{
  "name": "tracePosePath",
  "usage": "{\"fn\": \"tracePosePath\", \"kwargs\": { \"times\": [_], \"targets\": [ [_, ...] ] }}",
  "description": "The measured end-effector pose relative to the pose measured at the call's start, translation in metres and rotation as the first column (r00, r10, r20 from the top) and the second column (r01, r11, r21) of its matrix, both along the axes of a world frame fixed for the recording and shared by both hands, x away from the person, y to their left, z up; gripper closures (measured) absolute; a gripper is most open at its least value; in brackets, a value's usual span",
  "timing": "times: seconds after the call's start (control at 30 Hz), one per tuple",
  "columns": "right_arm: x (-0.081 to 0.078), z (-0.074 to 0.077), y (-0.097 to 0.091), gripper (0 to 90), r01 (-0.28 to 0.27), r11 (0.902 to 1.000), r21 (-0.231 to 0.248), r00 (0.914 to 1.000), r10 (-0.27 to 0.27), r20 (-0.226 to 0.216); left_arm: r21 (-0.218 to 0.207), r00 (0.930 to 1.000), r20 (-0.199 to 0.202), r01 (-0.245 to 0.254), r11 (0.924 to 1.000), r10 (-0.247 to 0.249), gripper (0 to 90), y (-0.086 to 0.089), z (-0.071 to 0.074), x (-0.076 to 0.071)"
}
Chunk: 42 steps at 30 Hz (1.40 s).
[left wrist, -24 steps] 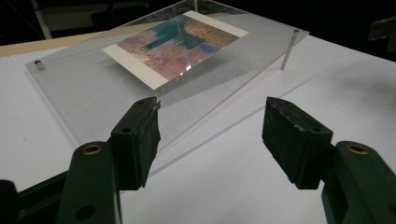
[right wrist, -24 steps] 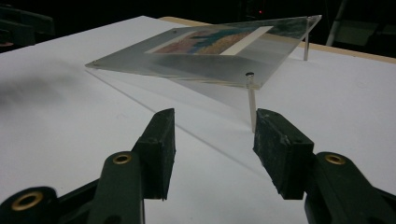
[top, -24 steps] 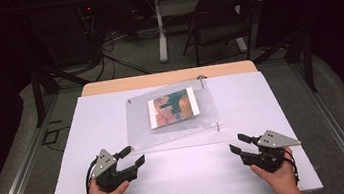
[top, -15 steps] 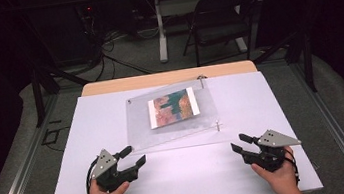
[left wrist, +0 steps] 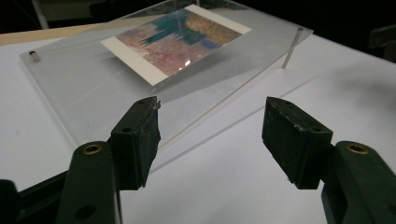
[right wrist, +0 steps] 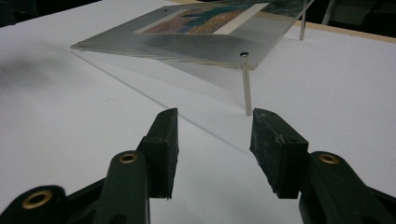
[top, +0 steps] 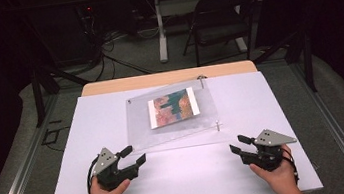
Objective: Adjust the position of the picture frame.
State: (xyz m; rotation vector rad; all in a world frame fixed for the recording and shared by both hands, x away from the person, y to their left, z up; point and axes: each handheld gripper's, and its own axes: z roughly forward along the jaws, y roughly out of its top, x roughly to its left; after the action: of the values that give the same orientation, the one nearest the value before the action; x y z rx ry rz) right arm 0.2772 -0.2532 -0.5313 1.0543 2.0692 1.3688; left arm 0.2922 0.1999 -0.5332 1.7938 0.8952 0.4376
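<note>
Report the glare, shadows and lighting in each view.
High view: the white table is brightly lit, the room behind it dark. Left gripper view: a small glint on the acrylic frame over the print. Right gripper view: the frame throws a faint shadow beneath itself, near its metal post.

From behind the right gripper [right wrist: 212, 140], its two black jaws stood apart with nothing between them, brass-coloured rivets showing at the pivots lower down. Both hung just over the white table top [right wrist: 70, 116]. Ahead lay a clear acrylic picture frame [right wrist: 201, 46], tilted so that its left corner touched the table while its right side was raised on thin metal pins. The nearer pin [right wrist: 245, 86] stood upright just beyond the gap between the jaws, capped by a small dark screw head; a second pin [right wrist: 303, 21] stood farther back. Pressed inside the frame was a colourful print [right wrist: 205, 18] with a white border. A pale wooden strip [right wrist: 355, 30] edged the table's far side.
</note>
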Motion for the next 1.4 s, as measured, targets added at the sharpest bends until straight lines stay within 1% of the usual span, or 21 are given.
{"fn": "tracePosePath", "kwargs": {
  "times": [0.07,0.1,0.17,0.23,0.27,0.33,0.37,0.4,0.43,0.5,0.63,0.67,0.77,0.83,1.0,1.07,1.13,1.23,1.33,1.37,1.4],
  "targets": [
    [0.001,0.003,0.000,52.7,-0.005,0.9999,0.016,1.0000,0.005,-0.008,0.022,0.9998,-0.019,0.010,0.9997,-0.009,38.3,-0.003,0.002,0.002],
    [0.002,0.004,0.000,52.8,-0.004,0.9999,0.015,1.0000,0.004,-0.007,0.021,0.9993,-0.031,0.021,0.9996,-0.021,38.9,-0.004,0.003,0.003],
    [0.003,0.006,0.000,54.4,0.002,0.9999,0.014,0.9999,-0.002,-0.014,0.010,0.9987,-0.038,0.034,0.9994,-0.034,39.3,-0.007,0.003,0.006],
    [0.006,0.007,0.000,55.1,0.012,0.9998,0.016,0.9996,-0.012,-0.025,0.012,0.9985,-0.039,0.038,0.9992,-0.038,39.4,-0.010,0.006,0.009],
    [0.010,0.009,-0.002,56.0,0.034,0.9994,0.009,0.9985,-0.034,-0.043,0.011,0.9985,-0.039,0.039,0.9992,-0.038,39.6,-0.012,0.008,0.012],
    [0.013,0.009,-0.003,56.3,0.041,0.9991,0.010,0.9979,-0.040,-0.051,0.013,0.9988,-0.031,0.038,0.9992,-0.038,39.8,-0.013,0.010,0.014],
    [0.019,0.012,-0.004,56.9,0.047,0.9987,0.020,0.9970,-0.046,-0.062,0.017,0.9988,-0.028,0.042,0.9990,-0.041,40.1,-0.015,0.011,0.016],
    [0.019,0.012,-0.004,56.9,0.047,0.9987,0.020,0.9970,-0.046,-0.062,0.022,0.9988,-0.024,0.043,0.9988,-0.043,40.1,-0.016,0.013,0.018],
    [0.026,0.014,-0.003,57.1,0.049,0.9988,0.011,0.9975,-0.048,-0.052,0.023,0.9989,-0.024,0.040,0.9989,-0.039,39.9,-0.019,0.014,0.021],
    [0.028,0.015,-0.003,57.4,0.048,0.9988,0.013,0.9973,-0.047,-0.057,0.025,0.9987,-0.036,0.036,0.9990,-0.036,39.9,-0.022,0.015,0.027],
    [0.042,0.019,0.004,59.1,0.031,0.9995,-0.007,0.9990,-0.031,-0.032,-0.007,0.9987,-0.043,0.029,0.9995,-0.029,40.7,-0.027,0.015,0.038],
    [0.046,0.020,0.006,59.4,0.024,0.9995,-0.020,0.9994,-0.025,-0.023,-0.010,0.9988,-0.041,0.026,0.9996,-0.026,41.9,-0.029,0.015,0.041],
    [0.057,0.023,0.014,60.4,0.018,0.9993,-0.031,0.9997,-0.019,-0.013,-0.004,0.9989,-0.045,0.011,0.9999,-0.011,45.5,-0.034,0.017,0.046],
    [0.061,0.025,0.016,61.3,0.019,0.9993,-0.033,0.9998,-0.019,-0.010,-0.008,0.9989,-0.045,0.011,0.9999,-0.011,48.4,-0.036,0.017,0.048],
    [0.066,0.026,0.018,62.8,0.018,0.9995,-0.024,0.9998,-0.018,0.003,-0.014,0.9989,-0.046,0.008,0.9999,-0.008,51.7,-0.039,0.017,0.053],
    [0.066,0.025,0.018,63.9,0.017,0.9997,-0.017,0.9998,-0.017,0.010,-0.020,0.9984,-0.057,0.005,0.9998,-0.006,53.9,-0.039,0.016,0.054],
    [0.066,0.023,0.018,66.5,0.017,0.9996,-0.023,0.9998,-0.017,0.014,-0.043,0.9975,-0.069,0.014,0.9990,-0.017,56.7,-0.040,0.014,0.054],
    [0.064,0.018,0.017,69.0,0.035,0.9987,-0.037,0.9993,-0.034,0.017,-0.049,0.9971,-0.073,0.015,0.9987,-0.019,61.1,-0.042,0.011,0.054],
    [0.063,0.014,0.016,69.7,0.040,0.9987,-0.031,0.9992,-0.040,0.011,-0.037,0.9974,-0.071,0.007,0.9993,-0.010,63.7,-0.046,0.009,0.052],
    [0.062,0.012,0.015,70.2,0.044,0.9985,-0.033,0.9990,-0.044,0.004,-0.020,0.9979,-0.064,0.006,0.9998,-0.007,65.3,-0.047,0.008,0.050],
    [0.062,0.012,0.015,70.2,0.044,0.9985,-0.033,0.9990,-0.044,0.004,-0.020,0.9979,-0.064,0.006,0.9998,-0.007,65.6,-0.047,0.008,0.050]
  ]
}}
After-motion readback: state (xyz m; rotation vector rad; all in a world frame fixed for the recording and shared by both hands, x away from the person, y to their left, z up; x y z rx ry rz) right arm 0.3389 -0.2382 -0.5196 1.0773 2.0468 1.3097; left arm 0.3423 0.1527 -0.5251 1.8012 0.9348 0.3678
